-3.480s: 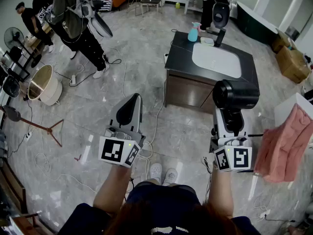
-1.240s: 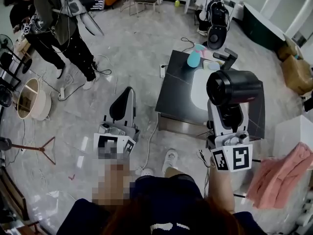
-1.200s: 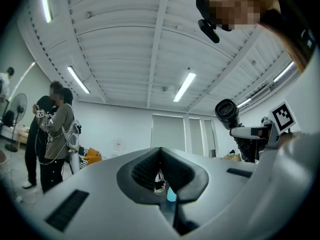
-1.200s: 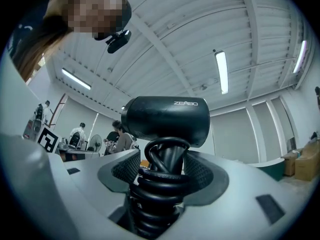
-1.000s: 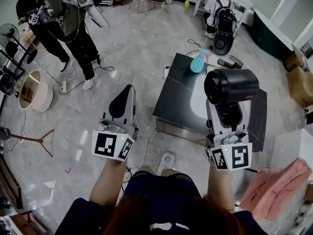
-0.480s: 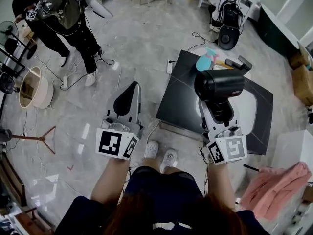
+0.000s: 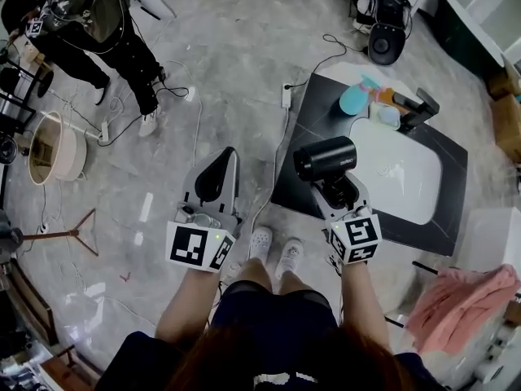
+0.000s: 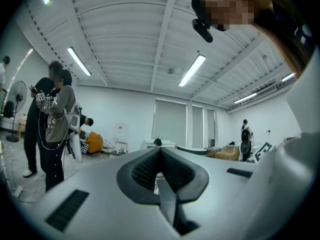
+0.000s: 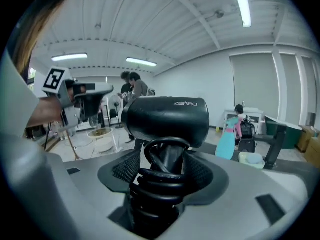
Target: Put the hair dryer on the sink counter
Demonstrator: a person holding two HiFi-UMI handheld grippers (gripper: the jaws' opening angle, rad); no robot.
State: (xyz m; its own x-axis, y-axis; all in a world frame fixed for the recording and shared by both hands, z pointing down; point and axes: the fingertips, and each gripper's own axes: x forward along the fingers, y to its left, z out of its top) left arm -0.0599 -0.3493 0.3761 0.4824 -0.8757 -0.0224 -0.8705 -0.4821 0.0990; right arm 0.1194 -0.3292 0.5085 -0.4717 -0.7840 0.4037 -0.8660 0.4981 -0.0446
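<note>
A black hair dryer (image 7: 324,159) stands upright in my right gripper (image 7: 335,192), whose jaws are shut on its cord-wrapped handle (image 9: 162,184). In the right gripper view the dryer's barrel (image 9: 166,119) fills the middle. It hangs over the near left edge of the dark sink counter (image 7: 316,116), which holds a white basin (image 7: 399,169). My left gripper (image 7: 215,179) is held over the floor to the left, jaws shut with nothing between them (image 8: 159,171).
On the counter's far end stand a teal spray bottle (image 7: 355,98), a small dish (image 7: 389,116) and a black faucet (image 7: 415,108). A pink towel (image 7: 460,308) hangs at the right. People (image 7: 98,23), fans, a round basket (image 7: 53,147) and floor cables lie to the left.
I have walked up to the counter; it now lies right in front. The right gripper with the dryer has dropped lower and turned left. The left gripper stays beside it.
</note>
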